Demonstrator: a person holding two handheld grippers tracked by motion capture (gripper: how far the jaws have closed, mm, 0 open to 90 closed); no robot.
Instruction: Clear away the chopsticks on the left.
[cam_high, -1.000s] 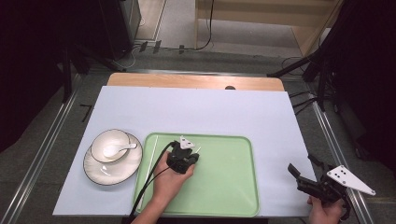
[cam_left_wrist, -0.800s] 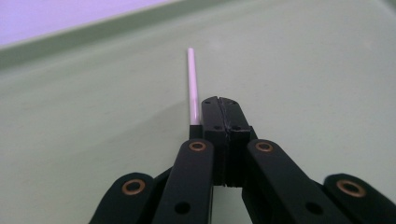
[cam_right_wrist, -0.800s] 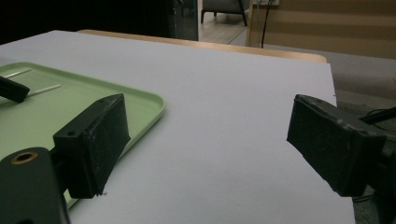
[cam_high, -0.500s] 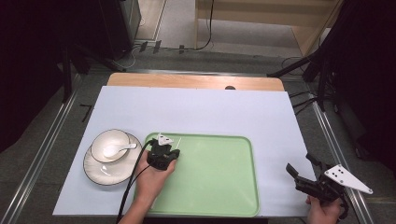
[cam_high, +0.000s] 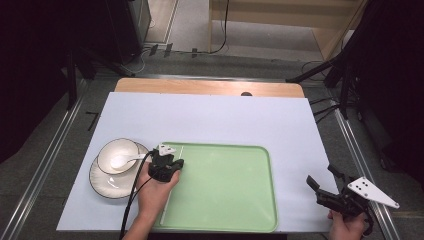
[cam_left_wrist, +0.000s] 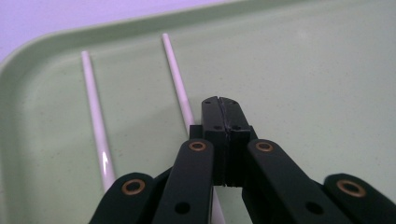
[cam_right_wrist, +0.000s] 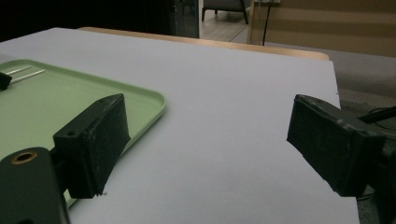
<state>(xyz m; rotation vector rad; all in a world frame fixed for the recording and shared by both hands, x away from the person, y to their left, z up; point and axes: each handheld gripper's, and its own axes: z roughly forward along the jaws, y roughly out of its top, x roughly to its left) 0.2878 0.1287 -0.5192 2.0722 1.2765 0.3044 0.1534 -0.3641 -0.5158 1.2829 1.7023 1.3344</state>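
Observation:
A light green tray (cam_high: 225, 200) lies on the white table sheet, near the front. Two thin white chopsticks (cam_left_wrist: 95, 116) (cam_left_wrist: 177, 79) rest on the tray's floor (cam_left_wrist: 303, 70) near its far left corner. My left gripper (cam_high: 170, 159) is held low over that left end of the tray. Its jaws are pressed together, and the nearer chopstick runs underneath them, not between them. My right gripper (cam_high: 325, 178) hovers over the table's front right corner, off the tray. It is wide open (cam_right_wrist: 210, 140) with nothing between the pads.
A white bowl (cam_high: 118, 156) with a white spoon (cam_high: 124, 160) in it sits on a white plate (cam_high: 105, 182) just left of the tray. A wooden table edge (cam_high: 210, 87) runs along the back, with dark stands and cables beyond.
My left gripper has travelled left from the tray's left half to its left rim, close to the bowl. The right gripper has barely shifted.

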